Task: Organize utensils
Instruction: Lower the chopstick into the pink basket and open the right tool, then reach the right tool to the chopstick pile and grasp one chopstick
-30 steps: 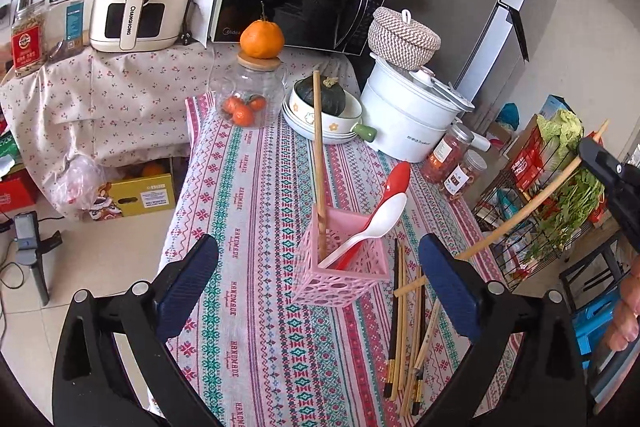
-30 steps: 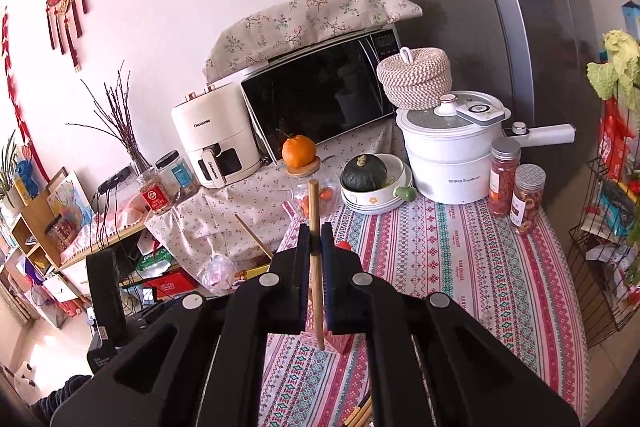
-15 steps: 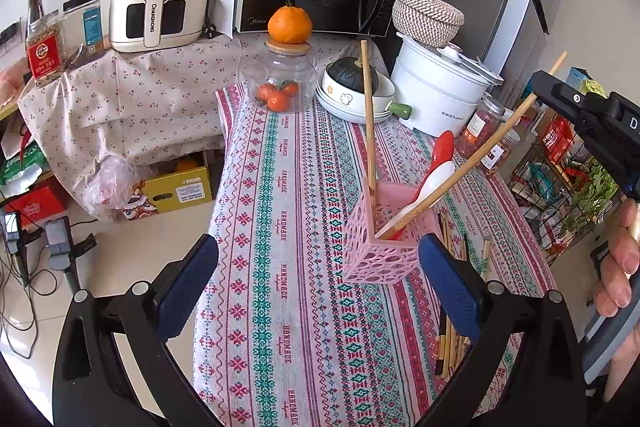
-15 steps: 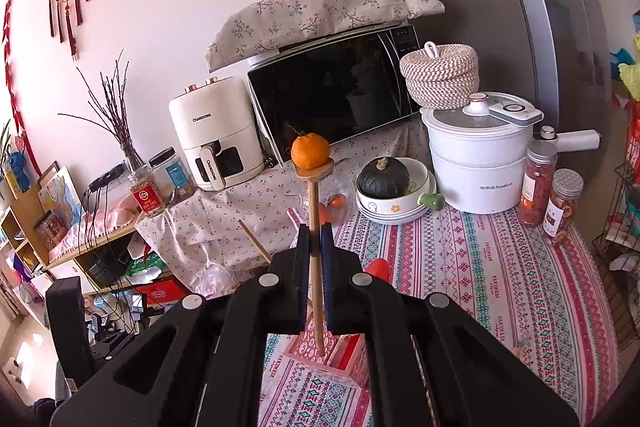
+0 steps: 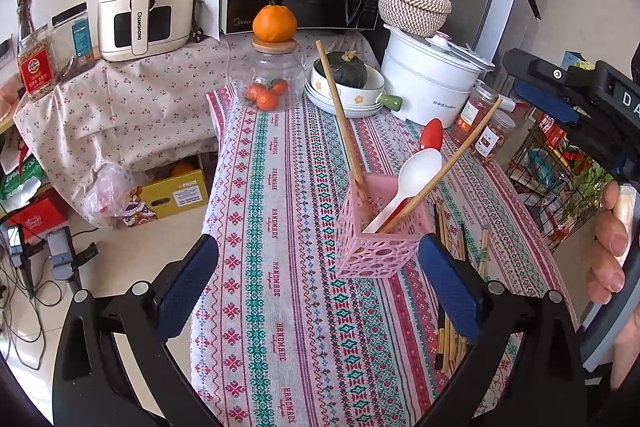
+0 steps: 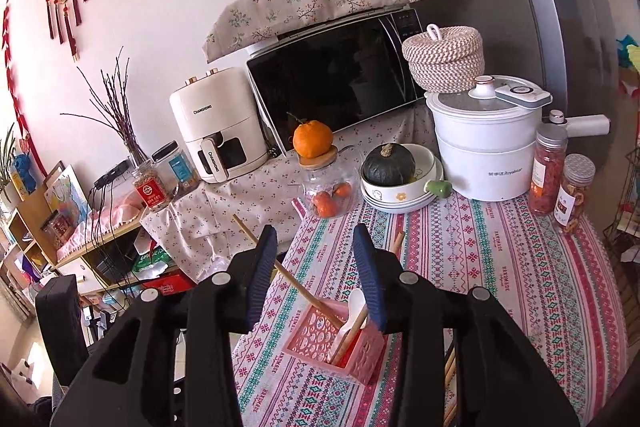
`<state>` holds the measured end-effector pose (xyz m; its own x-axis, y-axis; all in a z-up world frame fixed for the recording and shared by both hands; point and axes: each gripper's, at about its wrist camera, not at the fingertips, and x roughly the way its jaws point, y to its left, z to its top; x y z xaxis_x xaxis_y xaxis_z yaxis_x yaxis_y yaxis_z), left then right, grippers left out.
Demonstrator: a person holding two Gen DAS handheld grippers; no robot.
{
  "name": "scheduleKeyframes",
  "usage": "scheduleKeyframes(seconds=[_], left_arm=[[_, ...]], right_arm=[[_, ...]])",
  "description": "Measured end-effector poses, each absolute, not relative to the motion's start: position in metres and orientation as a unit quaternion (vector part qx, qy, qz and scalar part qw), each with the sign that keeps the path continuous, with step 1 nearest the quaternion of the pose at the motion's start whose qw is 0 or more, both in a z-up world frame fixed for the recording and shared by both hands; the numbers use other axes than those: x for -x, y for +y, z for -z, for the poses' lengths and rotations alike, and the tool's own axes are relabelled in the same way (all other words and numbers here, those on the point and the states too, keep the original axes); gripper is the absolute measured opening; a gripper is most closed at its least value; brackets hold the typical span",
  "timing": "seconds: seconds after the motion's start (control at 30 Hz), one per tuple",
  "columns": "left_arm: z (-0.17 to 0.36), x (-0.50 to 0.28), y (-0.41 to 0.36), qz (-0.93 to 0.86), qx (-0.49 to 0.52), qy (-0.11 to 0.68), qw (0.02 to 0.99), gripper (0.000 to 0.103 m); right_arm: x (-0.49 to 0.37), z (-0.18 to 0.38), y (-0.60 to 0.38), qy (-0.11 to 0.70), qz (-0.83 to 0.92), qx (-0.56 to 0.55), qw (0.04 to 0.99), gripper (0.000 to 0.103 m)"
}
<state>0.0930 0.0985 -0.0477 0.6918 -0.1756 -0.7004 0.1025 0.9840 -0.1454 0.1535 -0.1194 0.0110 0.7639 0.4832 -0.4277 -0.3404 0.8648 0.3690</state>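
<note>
A pink perforated basket (image 5: 380, 239) stands on the patterned tablecloth (image 5: 280, 267). It holds a white spoon (image 5: 416, 171), a red spoon (image 5: 434, 133) and two wooden chopsticks, one leaning left (image 5: 340, 107) and one leaning right (image 5: 460, 155). Several more chopsticks (image 5: 452, 327) lie on the cloth right of the basket. My left gripper (image 5: 316, 287) is open and empty, just in front of the basket. My right gripper (image 6: 316, 275) is open and empty above the basket (image 6: 336, 343); it also shows at the right edge of the left wrist view (image 5: 560, 95).
At the table's far end stand a glass jar with an orange on its lid (image 5: 272, 75), a bowl with a green squash (image 5: 344, 83), a white cooker (image 5: 432, 83) and two spice jars (image 5: 480, 115). A wire rack (image 5: 560, 179) stands right of the table.
My right gripper has opened and let go of the chopstick, which now leans in the basket. My left gripper has moved closer to the basket.
</note>
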Motion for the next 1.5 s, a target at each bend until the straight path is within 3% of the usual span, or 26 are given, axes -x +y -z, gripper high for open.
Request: scheduleKeyframes(seconds=[0.07,0.27,0.57,0.93,1.23,1.5], left_arm=[[0.05,-0.093,0.094,0.08,0.045,0.39,0.916,0.096],[0.065,-0.098,0.077,0.11,0.08,0.427,0.894,0.096],[0.083,-0.103,0.038,0.125,0.063,0.459,0.877,0.096],[0.113,-0.113,0.01,0.115,0.036,0.502,0.856,0.096],[0.119,-0.114,0.004,0.11,0.015,0.508,0.854,0.096],[0.119,-0.114,0.004,0.111,0.004,0.505,0.856,0.096]], right_arm=[[-0.149,-0.015,-0.129,0.264,-0.221,-0.135,0.929,0.057],[-0.137,-0.011,-0.16,0.295,-0.199,-0.104,0.929,0.07],[-0.138,0.033,-0.207,0.385,-0.135,-0.082,0.909,0.082],[-0.166,0.128,-0.239,0.532,-0.031,-0.079,0.843,0.082],[-0.189,0.173,-0.24,0.567,0.011,-0.074,0.82,0.081],[-0.2,0.187,-0.233,0.586,0.029,-0.065,0.807,0.059]])
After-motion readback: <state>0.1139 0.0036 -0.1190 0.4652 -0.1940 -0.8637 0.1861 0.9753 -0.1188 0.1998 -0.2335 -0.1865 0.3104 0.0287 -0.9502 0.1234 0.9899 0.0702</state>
